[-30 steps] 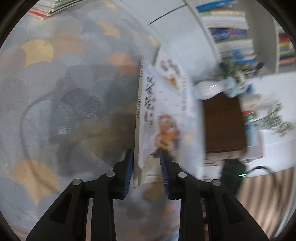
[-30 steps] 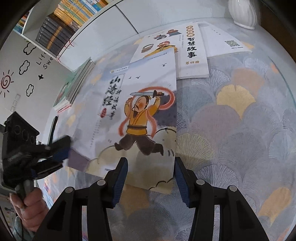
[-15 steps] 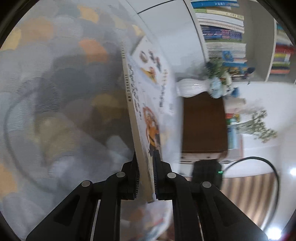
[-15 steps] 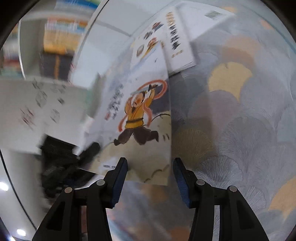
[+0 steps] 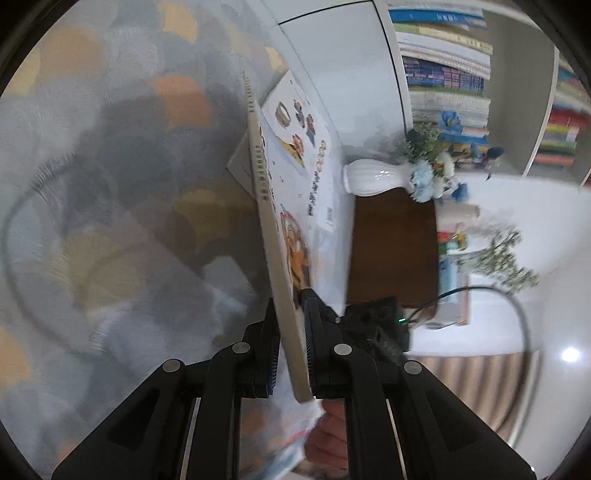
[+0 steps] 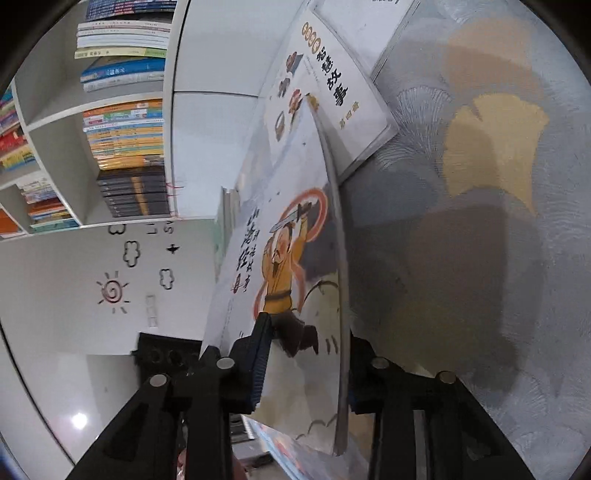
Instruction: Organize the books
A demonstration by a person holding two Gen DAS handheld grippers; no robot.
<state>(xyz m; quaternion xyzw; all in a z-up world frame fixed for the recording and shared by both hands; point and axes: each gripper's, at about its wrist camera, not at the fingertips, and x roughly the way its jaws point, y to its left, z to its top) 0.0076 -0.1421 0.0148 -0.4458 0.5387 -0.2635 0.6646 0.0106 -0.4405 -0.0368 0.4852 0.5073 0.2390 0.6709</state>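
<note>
Tabletop (image 6: 498, 258), covered in a grey cloth with yellow and orange fan shapes, carries the work; a white bookshelf (image 6: 48, 122) with several filled compartments stands beyond its far edge. Change since a second ago: the illustrated book (image 6: 284, 266) with the sword-waving figure, then lying flat on the cloth, now stands tilted up on edge, lifted clear of the surface at its near end. Both tools have taken hold of it. Left hand-held gripper (image 5: 291, 354) is clamped tight on the near edge of the book (image 5: 286, 295), pads pressed to both faces. Right hand-held gripper (image 6: 306, 369), a second ago well open around the near corner, is now closing down with the book between its jaws; the left pad lies against the cover, the right pad is hidden behind the page edge. Judgement: pick-up is essentially done, and the book is ready to be carried to a stack or the shelf. Count on the tabletop: one book held, one second storybook (image 6: 332, 92) lying flat beyond it, one white sheet or thin booklet (image 6: 369, 26) partly under that. One white vase (image 5: 373, 179) with flowers, lying sideways in the left view.
</note>
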